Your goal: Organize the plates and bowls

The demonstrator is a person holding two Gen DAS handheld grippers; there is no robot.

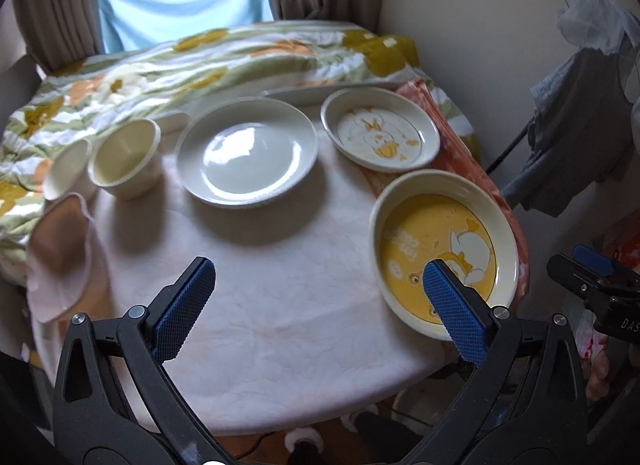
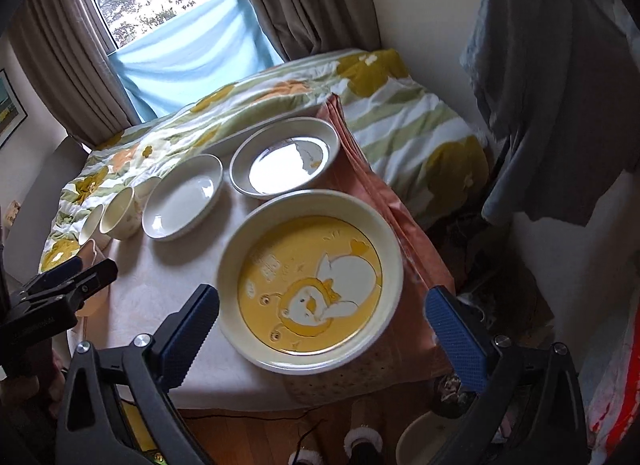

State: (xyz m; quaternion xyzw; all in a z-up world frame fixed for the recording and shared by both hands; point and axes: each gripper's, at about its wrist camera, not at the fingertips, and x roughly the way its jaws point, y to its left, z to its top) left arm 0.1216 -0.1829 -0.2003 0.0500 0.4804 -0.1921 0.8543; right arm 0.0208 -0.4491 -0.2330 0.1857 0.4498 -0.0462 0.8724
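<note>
Facing the counter, you hold both tools above its near edge. Your right hand-held gripper stands wide open with nothing between its pads; the yellow duck plate lies directly ahead in the gap between the fingers, close below them, at the counter's near right corner. Your left hand-held gripper is also spread wide and empty; from it the same yellow duck plate lies off to the right, partly behind its right finger. The right hand therefore appears the nearer one for this plate. The plate is round, so it offers no long axis; a rim grasp from the near side seems the likely approach, and the pads would need to close over the raised rim.

Farther along, the white duck plate sits beyond the yellow one, beside a folded orange cloth. Left of it rests the plain white plate, near the counter's middle. At far left two cream bowls stand side by side, the nearer bowl touching or nearly touching the farther bowl.

Count: three round plates, two bowls. A long pale dish lies behind the plates at the edge of the bed; its exact shape is unclear.
</note>
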